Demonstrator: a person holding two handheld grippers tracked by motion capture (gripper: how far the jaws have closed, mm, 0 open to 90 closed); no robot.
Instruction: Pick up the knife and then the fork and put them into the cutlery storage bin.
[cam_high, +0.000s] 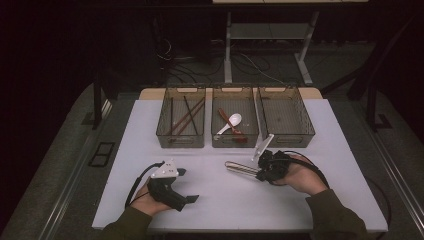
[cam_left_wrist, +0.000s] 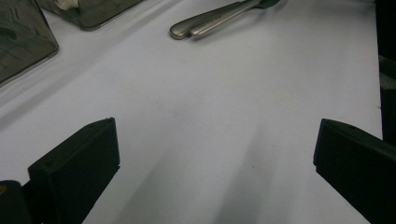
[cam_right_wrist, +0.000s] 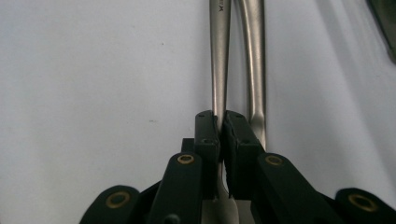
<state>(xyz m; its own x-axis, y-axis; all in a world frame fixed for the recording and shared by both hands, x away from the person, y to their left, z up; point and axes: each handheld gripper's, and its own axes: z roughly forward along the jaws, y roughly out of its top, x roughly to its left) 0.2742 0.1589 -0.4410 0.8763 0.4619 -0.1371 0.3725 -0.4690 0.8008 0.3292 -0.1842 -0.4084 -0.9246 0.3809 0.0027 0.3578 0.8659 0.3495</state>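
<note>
At the lower middle of the high view two steel utensils (cam_high: 241, 168) lie side by side on the white table (cam_high: 320, 150), handles pointing toward the left of the frame, just in front of the middle bin (cam_high: 235, 123). The right gripper (cam_high: 263, 172) has closed on one of them; in the right gripper view its black jaws are pinched flat against the narrow neck of the left-hand handle (cam_right_wrist: 220, 56), while the second handle (cam_right_wrist: 254, 60) lies just beside, outside the jaws and nearly touching. Whether these are spoons, forks or knives I cannot say — the working ends are hidden under the gripper.

The left gripper (cam_high: 184, 186) rests on the table at lower left, well apart from the metal, jaws spread wide and holding nothing; its own view looks across bare tabletop to the two handle tips (cam_left_wrist: 205, 25) at the top of the frame.

I would judge the piece stiff, fairly light and slick — polished steel offers the pads little bite, and held near one end the long handle will want to droop or swivel. A hold nearer the middle of the handle would balance it better. The neighbour lies so close that it may drag along.

Behind, the left bin (cam_high: 181, 117) holds chopsticks (cam_high: 186, 116), the middle one a white spoon (cam_high: 231, 122), and the right bin (cam_high: 286, 116) looks empty.
</note>
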